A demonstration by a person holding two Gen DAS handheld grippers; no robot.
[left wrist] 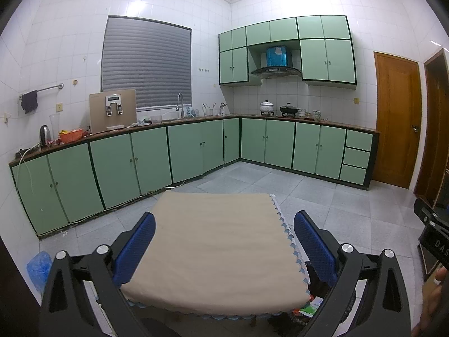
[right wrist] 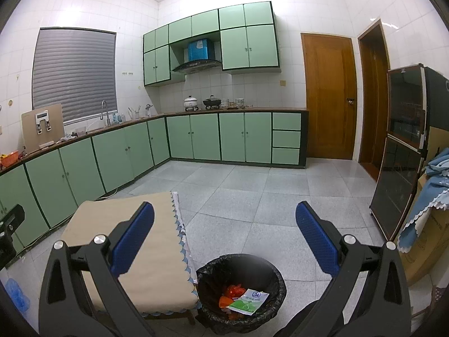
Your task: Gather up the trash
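A black bin with a black liner [right wrist: 276, 278] stands on the floor right of a small table. Inside lie a green and white packet [right wrist: 248, 300] and orange-red wrappers [right wrist: 233, 290]. The packet also shows in the left wrist view [left wrist: 313, 306] past the table's right edge. The table has a beige cloth [left wrist: 219, 241] with nothing on it; it also shows in the right wrist view [right wrist: 157, 250]. My left gripper [left wrist: 224, 226] is open and empty above the table. My right gripper [right wrist: 224, 216] is open and empty above the bin and table edge.
Green floor cabinets [left wrist: 151, 157] run along the left and back walls under a cluttered counter. A blue plastic bag [left wrist: 39, 266] lies on the floor at the left. A dark glass cabinet [right wrist: 401, 151] and cloth-draped boxes [right wrist: 426, 210] stand at the right. Wooden doors [right wrist: 328, 95] are behind.
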